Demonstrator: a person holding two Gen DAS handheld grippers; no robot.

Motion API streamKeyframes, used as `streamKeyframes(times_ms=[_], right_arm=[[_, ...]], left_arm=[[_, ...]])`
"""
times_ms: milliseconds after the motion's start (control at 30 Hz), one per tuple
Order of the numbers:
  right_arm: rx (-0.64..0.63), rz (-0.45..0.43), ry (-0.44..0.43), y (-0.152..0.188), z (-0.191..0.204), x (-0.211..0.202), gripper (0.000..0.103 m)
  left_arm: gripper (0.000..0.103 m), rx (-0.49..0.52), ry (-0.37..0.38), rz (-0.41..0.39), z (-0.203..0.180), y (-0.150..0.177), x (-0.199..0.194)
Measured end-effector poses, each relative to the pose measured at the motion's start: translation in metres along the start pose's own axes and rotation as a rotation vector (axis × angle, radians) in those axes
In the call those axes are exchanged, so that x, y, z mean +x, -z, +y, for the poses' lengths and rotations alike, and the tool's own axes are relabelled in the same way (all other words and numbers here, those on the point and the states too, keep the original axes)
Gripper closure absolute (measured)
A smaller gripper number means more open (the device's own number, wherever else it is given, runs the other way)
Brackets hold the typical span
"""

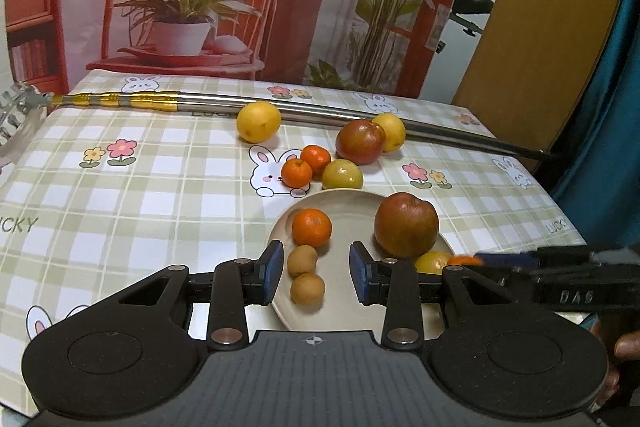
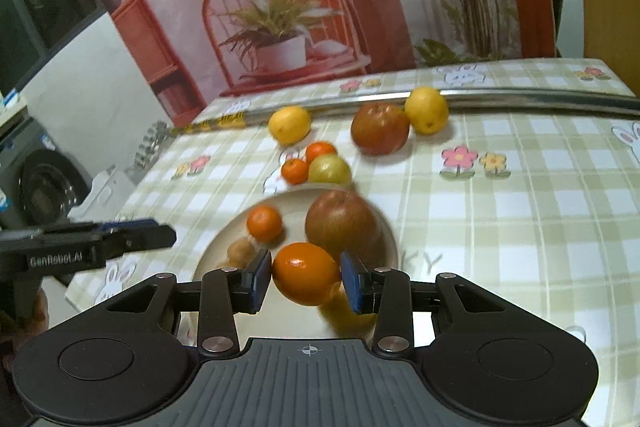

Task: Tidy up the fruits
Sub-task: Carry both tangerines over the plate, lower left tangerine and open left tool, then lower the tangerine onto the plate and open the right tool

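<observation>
Right gripper (image 2: 306, 275) is pinching an orange (image 2: 306, 274) across its middle, both blue pads flat on the skin, fruit held above the near edge of the plate (image 2: 218, 245). Left gripper (image 1: 314, 273) has its jaws apart with nothing between the pads; it hangs over the plate's near side, above the two small brown fruits (image 1: 303, 261).

Already on the plate in the left wrist view: a mandarin (image 1: 311, 227) at 10 o'clock, a big reddish apple (image 1: 406, 225) at 2 o'clock, the brown pair at 7 o'clock, and a yellow fruit (image 1: 432, 262) at 4 o'clock, half hidden behind the gripper finger.

Not yet on the plate, on the tablecloth (image 1: 120, 211) beyond the plate's 12 o'clock rim: two small mandarins (image 1: 296, 173) touching each other, a yellow-green fruit (image 1: 343, 175) just beside them, a second apple (image 1: 360, 141) touching a lemon (image 1: 390, 132), another lemon (image 1: 259, 121) apart to the left. A metal rod (image 1: 320, 109) lies behind them.

Handling, my read:
- Held orange: firm, light-to-medium, waxy peel, round, so it can roll in the pads. Equator grip as now looks right. Moderate squeeze only.
- Free spot on the plate is centre/6 o'clock; set it low, it will roll against its neighbours.
- Mandarins: soft, light, take across the widest part, gently.
- Apple: heaviest, smooth, hard; needs the widest jaw spread, grip at the belly, not near the stem.
- Lemons: stiff, take across the short axis.
</observation>
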State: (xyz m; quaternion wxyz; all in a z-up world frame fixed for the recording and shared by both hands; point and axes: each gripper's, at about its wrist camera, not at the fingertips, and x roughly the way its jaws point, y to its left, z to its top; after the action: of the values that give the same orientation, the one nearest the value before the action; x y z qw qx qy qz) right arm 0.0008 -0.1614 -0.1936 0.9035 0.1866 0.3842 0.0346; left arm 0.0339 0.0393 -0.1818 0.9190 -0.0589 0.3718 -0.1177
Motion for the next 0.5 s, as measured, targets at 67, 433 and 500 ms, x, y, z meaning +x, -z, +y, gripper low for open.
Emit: streamKeyframes(times_ms=[67, 433, 500], right_arm=[[-0.013, 0.02, 0.005, 0.007, 0.005, 0.001, 0.068], [-0.034, 0.12, 0.015, 0.017, 0.009, 0.024, 0.068], [-0.052, 0.125, 0.015, 0.017, 0.012, 0.026, 0.068]], left_arm=[[0.065, -0.01, -0.006, -0.003, 0.002, 0.002, -0.001], [0.063, -0.038, -0.031, 0.011, 0.009, 0.006, 0.006], [0.063, -0.034, -0.032, 0.015, 0.008, 0.007, 0.007]])
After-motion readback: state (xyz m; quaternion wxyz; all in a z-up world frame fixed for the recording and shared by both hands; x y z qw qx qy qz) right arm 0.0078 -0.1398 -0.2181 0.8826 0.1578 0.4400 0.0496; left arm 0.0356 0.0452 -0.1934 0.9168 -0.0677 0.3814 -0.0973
